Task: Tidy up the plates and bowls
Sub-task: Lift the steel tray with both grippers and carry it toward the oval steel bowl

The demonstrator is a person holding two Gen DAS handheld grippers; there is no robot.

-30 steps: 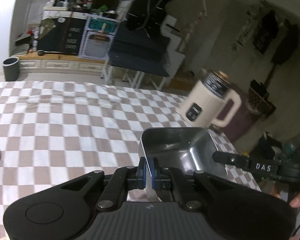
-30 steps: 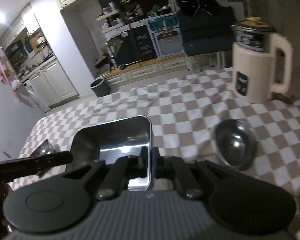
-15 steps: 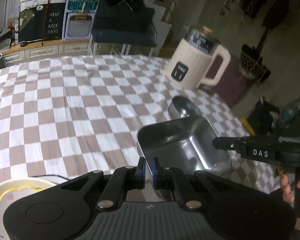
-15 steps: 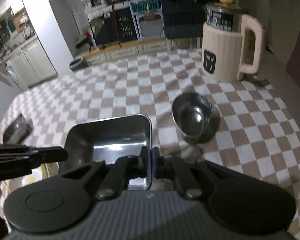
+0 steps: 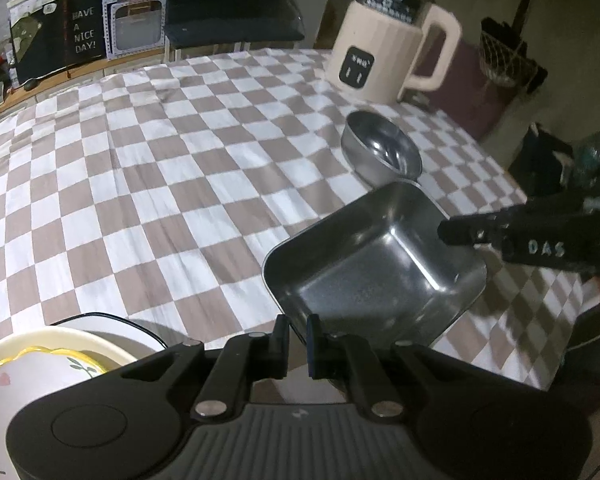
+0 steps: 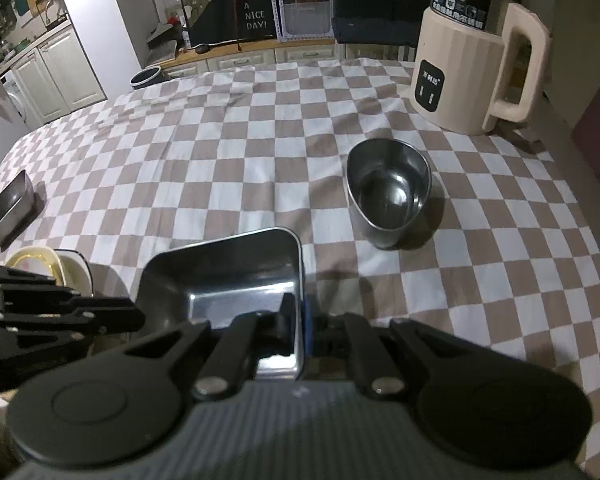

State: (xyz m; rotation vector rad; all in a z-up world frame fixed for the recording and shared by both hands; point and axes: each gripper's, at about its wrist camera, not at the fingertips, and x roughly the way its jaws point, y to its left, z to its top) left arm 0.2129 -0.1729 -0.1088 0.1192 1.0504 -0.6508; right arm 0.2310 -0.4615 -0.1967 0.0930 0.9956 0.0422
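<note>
Both grippers grip one square steel tray (image 6: 236, 276) low in frame, the right gripper (image 6: 298, 320) clamped on its right wall, the left gripper (image 5: 298, 338) closed on its near rim, while the round steel bowl (image 6: 390, 192) sits ahead, nearer the right one.

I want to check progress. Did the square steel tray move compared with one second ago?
Yes. The square steel tray was level with the round steel bowl; now it sits nearer the camera, toward the cream plates.
</note>
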